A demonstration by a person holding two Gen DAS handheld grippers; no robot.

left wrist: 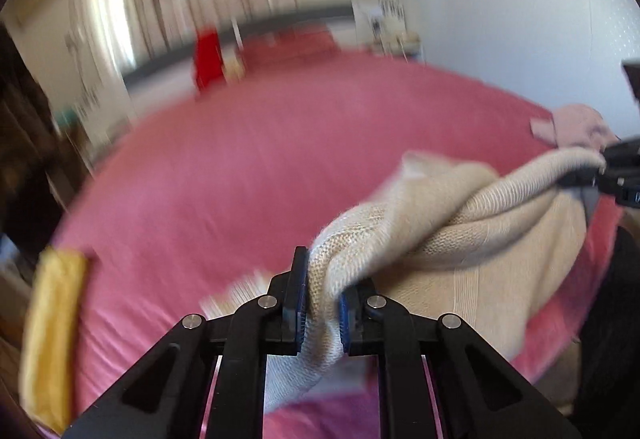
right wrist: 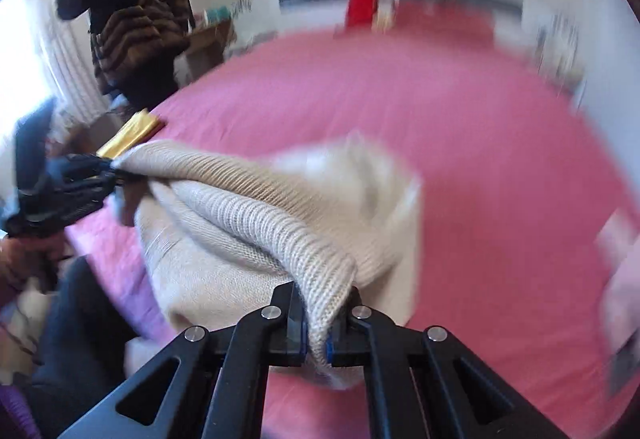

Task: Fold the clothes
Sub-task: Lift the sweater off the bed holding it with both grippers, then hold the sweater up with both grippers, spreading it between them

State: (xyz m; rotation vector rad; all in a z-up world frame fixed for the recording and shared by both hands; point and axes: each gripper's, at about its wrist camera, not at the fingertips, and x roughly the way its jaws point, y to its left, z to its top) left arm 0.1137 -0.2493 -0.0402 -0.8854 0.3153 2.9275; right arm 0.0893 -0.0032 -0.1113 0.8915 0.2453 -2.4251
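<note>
A cream knit sweater (left wrist: 460, 239) hangs bunched above the pink bed (left wrist: 240, 167), stretched between both grippers. My left gripper (left wrist: 322, 303) is shut on one ribbed edge of it, knit squeezed between the blue pads. In the right wrist view my right gripper (right wrist: 318, 323) is shut on the other ribbed edge of the sweater (right wrist: 248, 215). The left gripper (right wrist: 108, 171) shows there at the left, clamped on the knit, and the right gripper (left wrist: 592, 175) shows at the right edge of the left wrist view. The rest of the sweater sags to the bed (right wrist: 480, 167).
A folded yellow cloth (left wrist: 52, 331) lies at the bed's left edge, also as yellow cloth (right wrist: 132, 131). A pale pink garment (left wrist: 576, 127) sits at the far right. A red item (left wrist: 208, 59) stands near the headboard. A person in a dark coat (right wrist: 132, 23) stands beside the bed.
</note>
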